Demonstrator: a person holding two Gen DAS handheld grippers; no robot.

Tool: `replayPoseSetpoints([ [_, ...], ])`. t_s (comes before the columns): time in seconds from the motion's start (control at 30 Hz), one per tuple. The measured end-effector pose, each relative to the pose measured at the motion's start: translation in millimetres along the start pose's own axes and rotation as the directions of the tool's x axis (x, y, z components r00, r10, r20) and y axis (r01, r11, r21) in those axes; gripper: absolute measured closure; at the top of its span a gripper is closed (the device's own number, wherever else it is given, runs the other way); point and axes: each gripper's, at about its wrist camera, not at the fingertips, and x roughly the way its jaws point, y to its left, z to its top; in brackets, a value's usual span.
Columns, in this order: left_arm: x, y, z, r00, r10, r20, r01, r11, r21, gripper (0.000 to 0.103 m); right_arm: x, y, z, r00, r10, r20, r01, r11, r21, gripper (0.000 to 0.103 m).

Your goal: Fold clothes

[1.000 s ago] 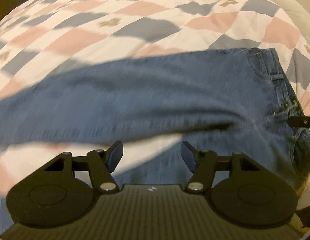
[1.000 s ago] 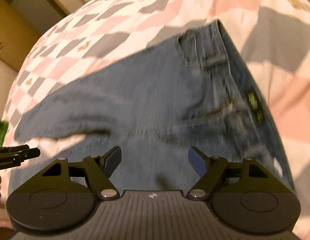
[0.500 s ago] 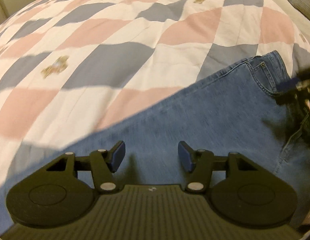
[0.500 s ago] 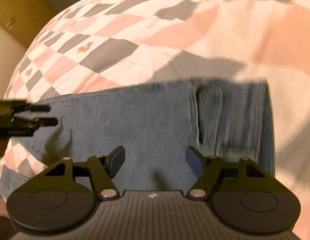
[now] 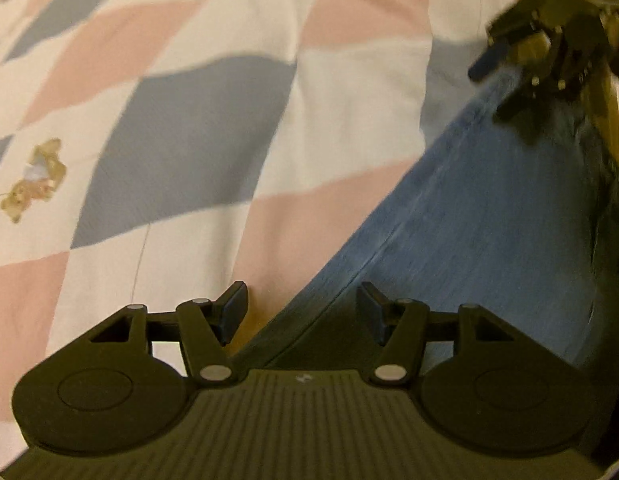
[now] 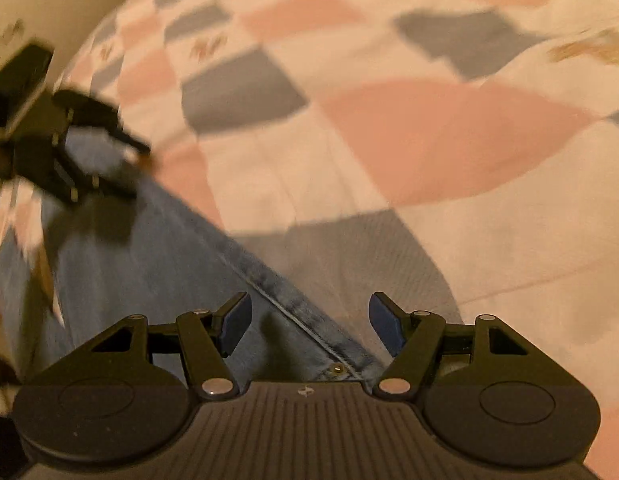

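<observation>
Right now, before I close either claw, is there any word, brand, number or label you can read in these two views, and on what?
None readable.
Jeans: no tag or label in view; the rivet is too small to read.
Quilt: a teddy bear picture, no lettering.
Left claw and right claw: a small pale mark on each body, no letters.

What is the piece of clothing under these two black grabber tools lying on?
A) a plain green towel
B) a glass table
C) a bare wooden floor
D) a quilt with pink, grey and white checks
D: the blue jeans lie spread on the checked quilt, whose pink, grey and white patches show all round them, while the open left gripper and the open right gripper hover at their edge.
</observation>
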Motion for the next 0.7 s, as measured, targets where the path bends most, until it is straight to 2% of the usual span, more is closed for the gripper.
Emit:
replayPoseSetpoints([
  [0.03, 2.4, 0.0, -1.3, 1.000, -0.013, -0.022, 0.014, 1.000, 0.014, 0.048, 5.5, -0.7, -0.1, 0.999, 0.014, -0.037, -0.014, 1.000, -0.023, 0.039],
  [0.07, 4.9, 0.0, -2.6, 0.999, -0.026, -0.044, 0.028, 0.999, 0.027, 0.050, 7.2, 0.5, -0.9, 0.998, 0.021, -0.056, -0.023, 0.999, -0.039, 0.049],
  [0.1, 7.3, 0.0, -3.9, 0.997, -0.039, -0.066, 0.042, 0.998, 0.041, 0.052, 8.0, 2.0, -1.7, 0.997, 0.027, -0.072, -0.031, 0.998, -0.053, 0.054],
  [0.13, 9.7, 0.0, -5.2, 0.995, -0.051, -0.088, 0.056, 0.997, 0.054, 0.058, 8.7, 3.6, -2.5, 0.996, 0.032, -0.087, -0.038, 0.997, -0.067, 0.064],
  [0.17, 11.1, -1.1, -6.6, 0.993, -0.055, -0.106, 0.062, 0.996, 0.071, 0.074, 9.5, 5.1, -3.3, 0.994, 0.038, -0.102, -0.046, 0.996, -0.080, 0.071],
  [0.2, 8.9, -6.2, -8.5, 0.994, -0.029, -0.108, 0.040, 0.994, 0.103, 0.084, 6.9, 7.1, -4.4, 0.994, 0.038, -0.103, -0.047, 0.995, -0.086, 0.077],
  [0.23, 6.2, -11.4, -10.7, 0.994, -0.002, -0.106, 0.016, 0.991, 0.133, 0.095, 0.7, 10.7, -6.6, 0.996, 0.032, -0.086, -0.040, 0.995, -0.094, 0.078],
  [0.33, -17.8, -31.1, -24.8, 0.996, 0.082, -0.029, -0.076, 0.983, 0.169, 0.100, -23.1, 32.0, -14.3, 1.000, -0.022, -0.016, 0.020, 0.992, -0.124, 0.079],
  [0.4, -40.5, -45.9, -37.5, 0.990, 0.134, 0.042, -0.139, 0.977, 0.164, 0.100, -43.1, 53.7, -24.9, 0.995, -0.084, 0.053, 0.091, 0.984, -0.151, 0.079],
  [0.5, -87.9, -73.8, -66.7, 0.972, 0.170, 0.160, -0.187, 0.978, 0.096, 0.100, -74.3, 89.6, -48.9, 0.972, -0.166, 0.166, 0.193, 0.967, -0.165, 0.080],
  [0.6, -134.6, -116.3, -107.2, 0.949, 0.197, 0.245, -0.216, 0.975, 0.056, 0.100, -103.6, 134.7, -81.5, 0.931, -0.241, 0.274, 0.293, 0.941, -0.168, 0.080],
  [0.63, -143.5, -134.0, -120.8, 0.945, 0.204, 0.256, -0.222, 0.974, 0.045, 0.100, -110.5, 152.4, -96.0, 0.916, -0.266, 0.301, 0.329, 0.927, -0.181, 0.080],
  [0.7, -142.4, -169.6, -147.2, 0.951, 0.199, 0.237, -0.206, 0.979, 0.002, 0.100, -122.9, 189.1, -126.5, 0.881, -0.316, 0.353, 0.404, 0.890, -0.211, 0.080],
])
